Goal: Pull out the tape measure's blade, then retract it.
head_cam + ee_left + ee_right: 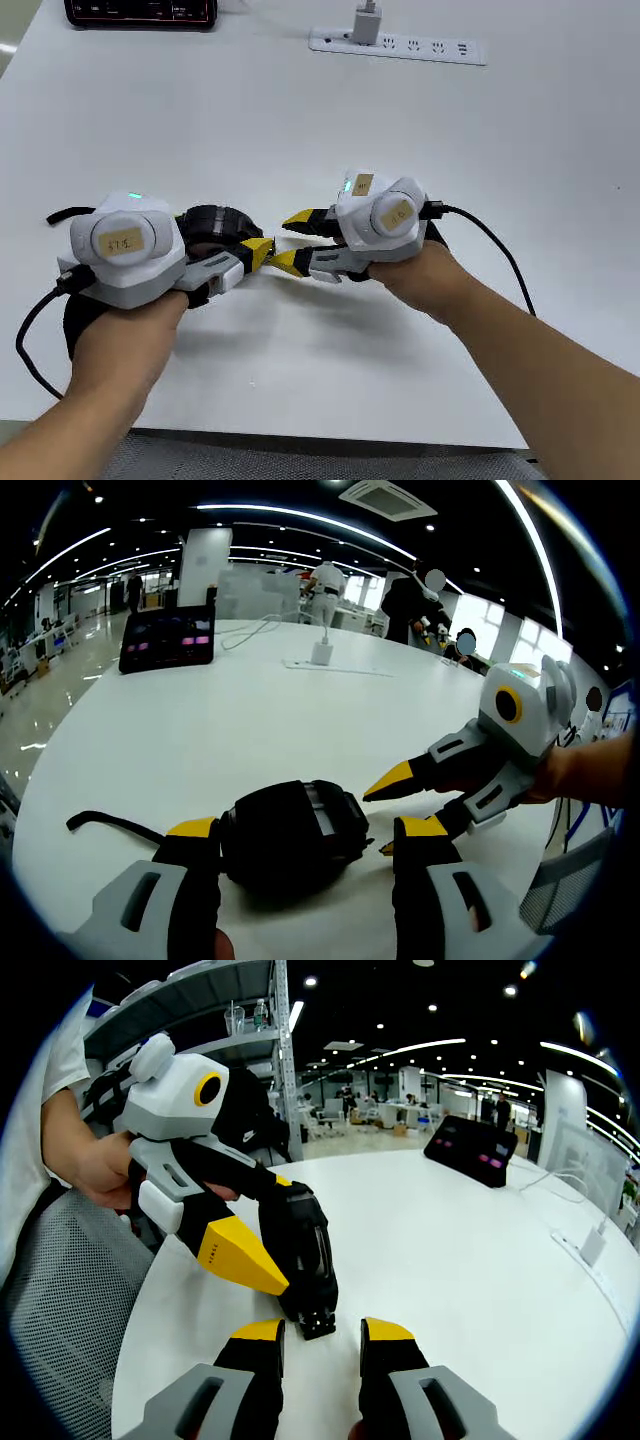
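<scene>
A black tape measure (215, 226) rests on the white table (300, 130), and my left gripper (236, 240) is shut on its case. In the left gripper view the case (290, 835) sits between my yellow fingertips (195, 828). My right gripper (283, 240) faces it from the right and is open. In the right gripper view the blade's end hook (318, 1324) pokes out of the case (305, 1245) and lies between my open right fingertips (260, 1330), untouched. The left gripper (285, 1235) shows there clamping the case. The blade is not drawn out.
A white power strip (400, 45) with a plugged-in charger lies at the table's far side. A dark flat device (140, 12) is at the far left. Black cables (490, 240) trail from both grippers. The table's near edge (300, 432) is close to my arms.
</scene>
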